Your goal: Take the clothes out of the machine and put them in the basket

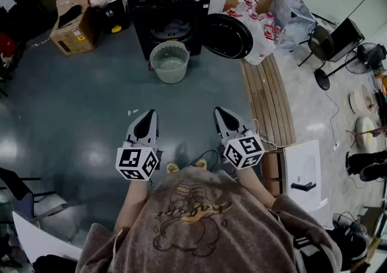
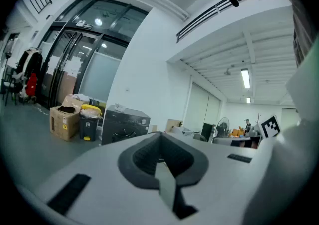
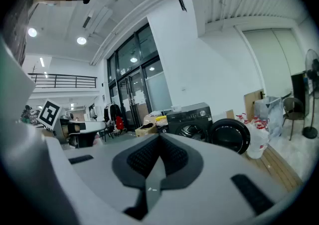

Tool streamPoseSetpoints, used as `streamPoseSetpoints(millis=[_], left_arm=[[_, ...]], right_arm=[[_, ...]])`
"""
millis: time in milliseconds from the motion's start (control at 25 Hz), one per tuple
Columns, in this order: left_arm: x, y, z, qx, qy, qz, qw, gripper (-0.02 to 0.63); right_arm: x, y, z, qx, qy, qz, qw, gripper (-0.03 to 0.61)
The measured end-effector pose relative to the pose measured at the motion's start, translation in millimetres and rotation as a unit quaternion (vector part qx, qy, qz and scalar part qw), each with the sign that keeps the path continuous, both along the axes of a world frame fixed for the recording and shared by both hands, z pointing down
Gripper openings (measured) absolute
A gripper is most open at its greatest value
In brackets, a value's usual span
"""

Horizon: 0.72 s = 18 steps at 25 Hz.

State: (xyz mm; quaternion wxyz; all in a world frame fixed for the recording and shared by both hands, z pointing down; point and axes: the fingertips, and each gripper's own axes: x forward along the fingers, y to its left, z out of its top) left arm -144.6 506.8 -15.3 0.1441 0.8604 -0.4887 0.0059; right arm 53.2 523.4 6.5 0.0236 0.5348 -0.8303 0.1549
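Note:
A black washing machine [image 1: 170, 8] stands at the far side of the floor, its round door [image 1: 227, 36] swung open to the right. Clothes [image 1: 172, 26] show as a grey heap inside the drum. A pale green mesh basket [image 1: 169, 61] sits on the floor right in front of it. My left gripper [image 1: 146, 119] and right gripper [image 1: 225, 115] hover side by side well short of the basket, both shut with nothing between the jaws. The machine [image 2: 124, 123] appears small and distant in the left gripper view, and likewise the machine [image 3: 191, 120] in the right gripper view.
Cardboard boxes [image 1: 72, 23] and a yellow-lidded bin [image 1: 109, 2] stand left of the machine. White bags [image 1: 261, 36] and wooden planks [image 1: 269, 99] lie to its right. A white box [image 1: 305, 175] sits near my right side. Fans and chairs crowd the far right.

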Motion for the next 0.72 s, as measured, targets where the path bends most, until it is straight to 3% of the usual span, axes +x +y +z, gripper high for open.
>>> streamPoseSetpoints(millis=[440, 720], left_arm=[[-18.9, 1.4, 7.0, 0.0, 0.001, 0.03, 0.9995, 0.006], [-38.4, -17.6, 9.1, 0.003, -0.002, 0.025, 0.9997, 0.006]], right_arm=[[-22.8, 7.0, 13.1, -0.004, 0.007, 0.014, 1.0, -0.003], [-31.5, -15.6, 12.3, -0.007, 0.021, 0.015, 1.0, -0.003]])
